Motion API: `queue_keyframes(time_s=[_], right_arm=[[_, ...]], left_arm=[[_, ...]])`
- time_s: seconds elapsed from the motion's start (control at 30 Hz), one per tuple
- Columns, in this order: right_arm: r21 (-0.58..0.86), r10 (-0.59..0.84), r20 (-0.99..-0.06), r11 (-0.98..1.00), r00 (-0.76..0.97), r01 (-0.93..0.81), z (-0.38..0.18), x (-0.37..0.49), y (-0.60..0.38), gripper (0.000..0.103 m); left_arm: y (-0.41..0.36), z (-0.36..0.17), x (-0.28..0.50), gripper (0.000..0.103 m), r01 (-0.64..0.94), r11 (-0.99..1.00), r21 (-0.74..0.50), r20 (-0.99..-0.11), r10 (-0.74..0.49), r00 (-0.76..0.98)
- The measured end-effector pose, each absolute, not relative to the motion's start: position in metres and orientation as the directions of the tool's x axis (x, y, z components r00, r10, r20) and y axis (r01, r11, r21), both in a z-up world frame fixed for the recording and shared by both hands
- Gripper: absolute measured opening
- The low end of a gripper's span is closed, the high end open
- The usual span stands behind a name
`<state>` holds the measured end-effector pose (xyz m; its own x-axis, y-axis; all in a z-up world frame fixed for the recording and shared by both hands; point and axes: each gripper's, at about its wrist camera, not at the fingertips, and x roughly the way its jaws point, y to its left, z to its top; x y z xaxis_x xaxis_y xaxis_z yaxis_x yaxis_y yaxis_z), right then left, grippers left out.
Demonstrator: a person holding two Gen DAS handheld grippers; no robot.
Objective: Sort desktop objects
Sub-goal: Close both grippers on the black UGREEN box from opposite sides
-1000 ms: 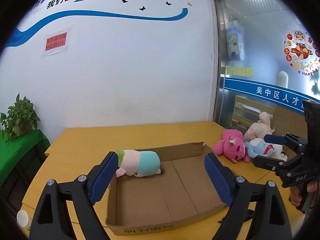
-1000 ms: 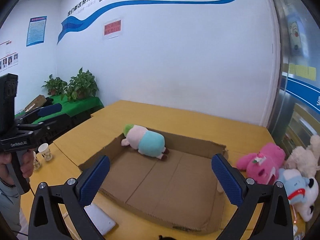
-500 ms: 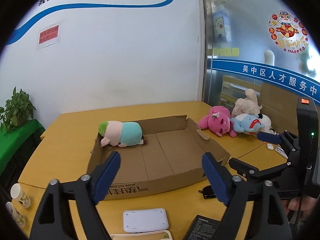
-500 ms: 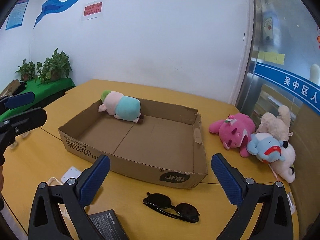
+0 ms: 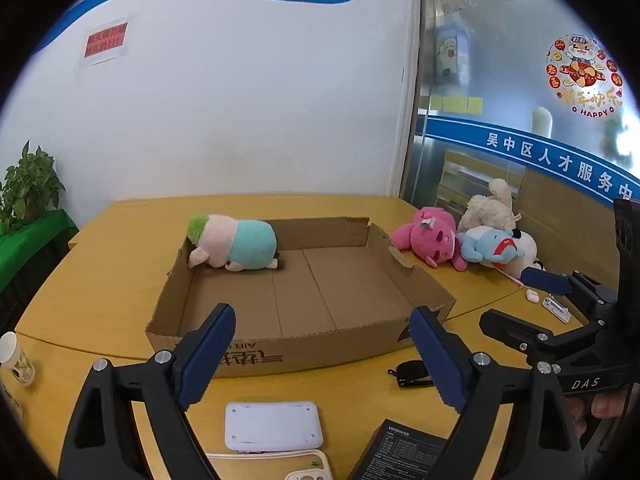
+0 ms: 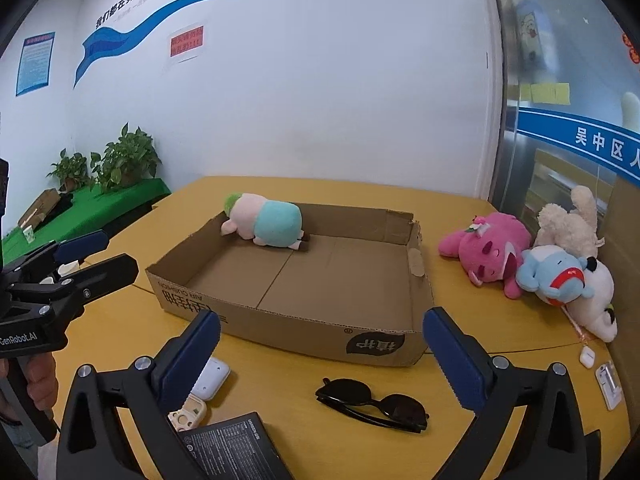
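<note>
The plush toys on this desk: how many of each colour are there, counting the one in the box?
Pink and teal, in the cardboard box: 1
Hot pink: 1
Cream: 1
Light blue: 1
White, partly hidden beneath the blue one: 1
Total: 5

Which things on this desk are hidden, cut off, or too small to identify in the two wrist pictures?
- Black box: right wrist view, label too small to read, partly behind the right hand-held gripper.
- Sunglasses: left wrist view, mostly hidden behind a finger of the left hand-held gripper.
- Beige case: left wrist view, cut off by the bottom edge.
</note>
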<state>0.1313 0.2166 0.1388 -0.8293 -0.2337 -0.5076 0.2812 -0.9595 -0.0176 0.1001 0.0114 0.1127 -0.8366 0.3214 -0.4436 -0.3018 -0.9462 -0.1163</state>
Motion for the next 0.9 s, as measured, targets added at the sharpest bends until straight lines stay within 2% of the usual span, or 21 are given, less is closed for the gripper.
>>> queue_keyframes(time_s=[0.13, 0.33, 0.43, 0.53, 0.67, 0.8, 0.9], right_arm=[[0.009, -0.309, -0.554, -0.931, -0.773, 0.366, 0.113, 0.137, 0.219, 0.103], [0.135, -0.467, -0.683, -0.836, -0.561, 0.532, 0.033, 0.172, 0.208, 0.103], [0.151, -0.466, -0.73, -0.824, -0.5, 0.547, -0.001, 0.189, 0.199, 0.103], [0.252, -0.497, -0.76, -0.819, -0.419, 0.516, -0.029, 0.188, 0.199, 0.103], [0.257, -0.474, -0.777, -0.84, -0.415, 0.478, -0.043, 0.18, 0.204, 0.101], [0.189, -0.394, -0.801, -0.881, -0.451, 0.434, -0.048, 0.177, 0.227, 0.101], [0.177, -0.368, -0.797, -0.9, -0.478, 0.398, -0.045, 0.178, 0.256, 0.102]], left_arm=[[0.01, 0.086, 0.095, 0.089, -0.334, -0.928, -0.162, -0.512, 0.369, -0.776], [0.03, 0.037, 0.086, 0.089, -0.444, -0.867, -0.226, -0.639, 0.476, -0.604], [0.044, 0.011, 0.078, 0.088, -0.473, -0.836, -0.277, -0.694, 0.515, -0.503], [0.056, -0.013, 0.068, 0.082, -0.476, -0.803, -0.36, -0.734, 0.558, -0.386], [0.075, -0.031, 0.069, 0.073, -0.484, -0.767, -0.42, -0.76, 0.589, -0.274], [0.09, -0.034, 0.079, 0.072, -0.525, -0.726, -0.444, -0.757, 0.617, -0.213], [0.09, -0.033, 0.082, 0.072, -0.503, -0.742, -0.443, -0.759, 0.609, -0.23]])
